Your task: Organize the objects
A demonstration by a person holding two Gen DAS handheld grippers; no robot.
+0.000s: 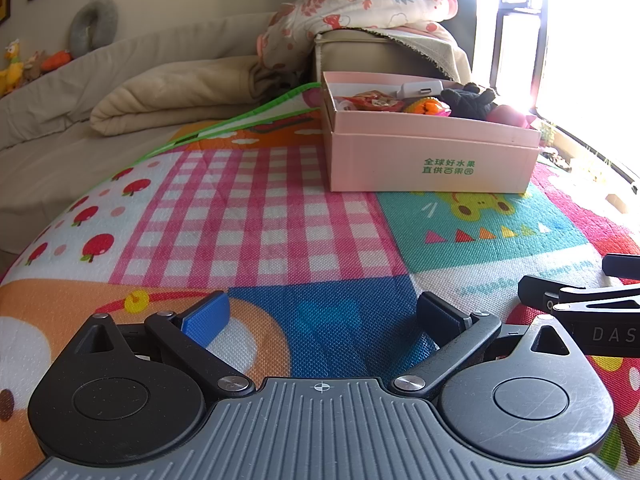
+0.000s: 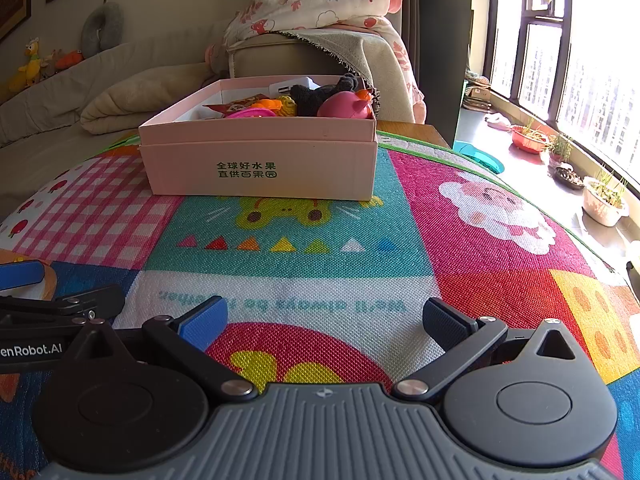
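Left gripper [image 1: 322, 318] spread wide, nothing between its blue-padded fingers [image 1: 208, 316]; right gripper [image 2: 325, 320] likewise spread and empty. Both low over the colourful patchwork play mat [image 2: 288, 288]. Pink cardboard box with green lettering [image 2: 260, 160] sits ahead of the right gripper, ahead and to the right of the left one. Its near wall hides most of the contents: black plush toy [image 2: 316, 96], pink round toy [image 2: 346, 106], white charger block [image 2: 290, 84], orange bits hard to identify. Beige sofa [image 1: 120, 80] behind, floral blanket [image 2: 320, 4] on its arm.
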